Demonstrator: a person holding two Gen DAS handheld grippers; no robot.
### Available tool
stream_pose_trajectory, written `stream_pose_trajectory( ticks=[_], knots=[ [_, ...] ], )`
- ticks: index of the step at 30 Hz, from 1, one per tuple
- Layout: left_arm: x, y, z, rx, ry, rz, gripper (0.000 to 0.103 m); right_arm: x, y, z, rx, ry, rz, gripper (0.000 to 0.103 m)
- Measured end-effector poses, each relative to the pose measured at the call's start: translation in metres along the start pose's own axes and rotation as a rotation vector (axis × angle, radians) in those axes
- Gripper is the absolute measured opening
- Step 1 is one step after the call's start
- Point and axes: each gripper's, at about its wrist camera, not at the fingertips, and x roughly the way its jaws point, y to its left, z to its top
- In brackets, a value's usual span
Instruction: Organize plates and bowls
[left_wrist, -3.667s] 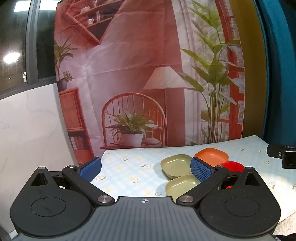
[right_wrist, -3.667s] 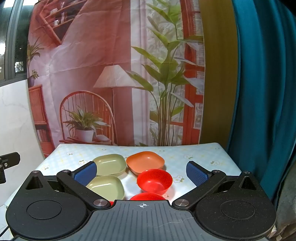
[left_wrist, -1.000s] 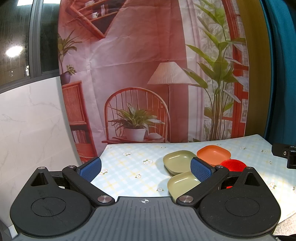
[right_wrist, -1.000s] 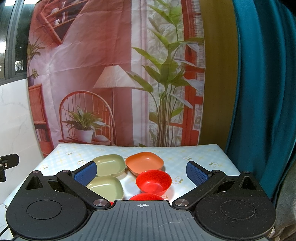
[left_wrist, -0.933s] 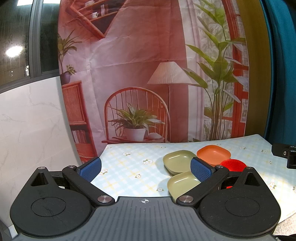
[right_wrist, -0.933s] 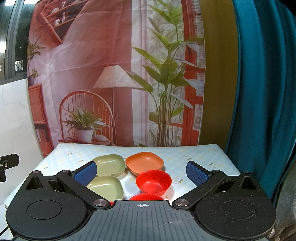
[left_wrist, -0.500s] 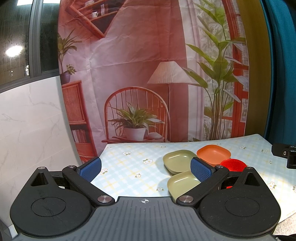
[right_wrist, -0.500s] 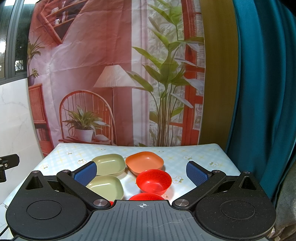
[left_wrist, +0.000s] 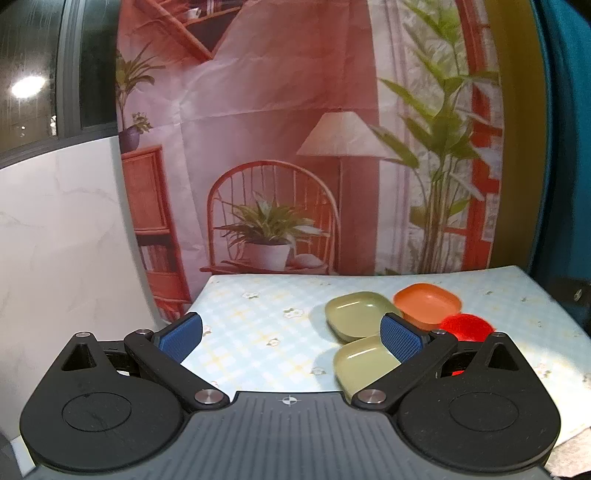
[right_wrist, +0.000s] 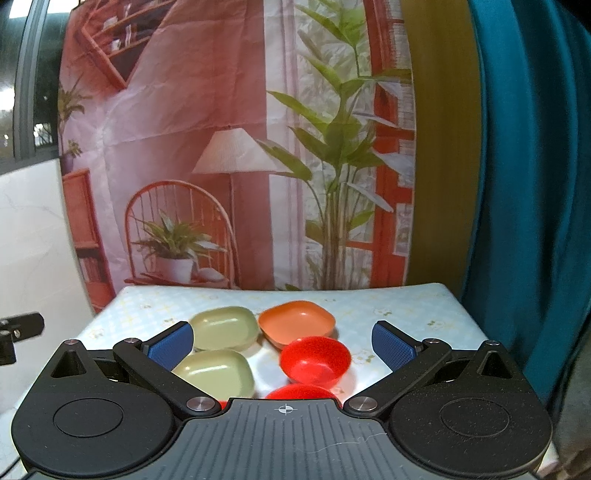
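Observation:
On the checked tablecloth stand two green square plates, a far one (right_wrist: 225, 328) and a near one (right_wrist: 218, 373), an orange square plate (right_wrist: 297, 322), a red bowl (right_wrist: 315, 360) and a second red bowl (right_wrist: 301, 392) partly hidden behind the gripper body. My right gripper (right_wrist: 282, 341) is open and empty, above and short of the dishes. In the left wrist view the green plates (left_wrist: 356, 314) (left_wrist: 364, 363), the orange plate (left_wrist: 428, 303) and a red bowl (left_wrist: 466, 326) lie to the right. My left gripper (left_wrist: 290, 332) is open and empty over bare cloth.
The table (left_wrist: 258, 325) is backed by a printed backdrop (left_wrist: 295, 147). A teal curtain (right_wrist: 524, 184) hangs on the right, a white marble wall (left_wrist: 55, 240) on the left. The other gripper's body shows at the edges (right_wrist: 18, 332) (left_wrist: 572, 293).
Both views have shifted a little: the left gripper has edged forward and right, the right gripper slightly forward and down. The dishes have not moved.

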Motion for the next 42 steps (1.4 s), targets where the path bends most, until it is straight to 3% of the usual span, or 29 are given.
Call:
stream_pose_trajectory(
  ticks=[5, 12, 21, 24, 30, 37, 39, 42],
  knots=[
    [0.020, -0.006, 0.001, 0.055, -0.004, 0.033, 0.103, 0.022, -0.015, -0.002, 0.014, -0.071, 0.066, 0.103],
    [0.059, -0.018, -0.010, 0.095, 0.018, -0.002, 0.103, 0.066, -0.015, -0.012, -0.009, -0.097, 0.079, 0.103],
    [0.119, -0.041, -0.044, 0.104, 0.166, -0.108, 0.102, 0.119, 0.000, -0.055, -0.033, 0.076, 0.104, 0.103],
    [0.137, -0.042, -0.059, 0.062, 0.237, -0.168, 0.102, 0.129, 0.007, -0.069, -0.070, 0.142, 0.065, 0.103],
    [0.166, -0.054, -0.083, 0.067, 0.353, -0.226, 0.087, 0.140, 0.007, -0.093, -0.071, 0.218, 0.086, 0.102],
    [0.181, -0.063, -0.099, 0.043, 0.445, -0.314, 0.086, 0.147, 0.001, -0.105, -0.035, 0.280, 0.109, 0.092],
    [0.185, -0.066, -0.102, 0.033, 0.470, -0.325, 0.077, 0.148, -0.001, -0.107, -0.035, 0.292, 0.108, 0.087],
    [0.187, -0.065, -0.107, -0.015, 0.521, -0.365, 0.043, 0.148, -0.003, -0.107, -0.030, 0.298, 0.108, 0.087]
  ],
)
